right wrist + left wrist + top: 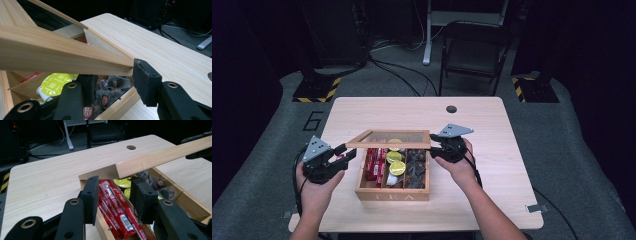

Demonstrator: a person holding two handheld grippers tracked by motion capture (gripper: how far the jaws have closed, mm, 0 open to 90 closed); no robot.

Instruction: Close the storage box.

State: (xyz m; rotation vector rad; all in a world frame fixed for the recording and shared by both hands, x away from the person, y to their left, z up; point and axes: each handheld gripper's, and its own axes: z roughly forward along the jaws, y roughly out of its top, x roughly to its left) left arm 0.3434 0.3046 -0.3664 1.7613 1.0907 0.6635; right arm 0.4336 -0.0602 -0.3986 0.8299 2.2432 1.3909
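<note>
A wooden tea box [392, 193] stands on the table's near half, its glass-paned lid [387, 145] raised at the front. Inside are red packets [373, 164], yellow-topped pods [396, 162] and dark tea bags [416, 167]. My right gripper [438, 147] is at the lid's right front corner. In the right gripper view the gripper [115, 80] is shut on that corner of the lid [62, 55]. My left gripper [343, 152] is by the lid's left front corner. In its own view the gripper [113, 195] is open, just below the lid's corner [140, 163] and over the red packets [117, 207].
The light wooden table [492, 150] has a round cable hole [451, 109] near its far edge. A dark folding chair [474, 50] stands beyond the table. Bare tabletop lies left, right and behind the box.
</note>
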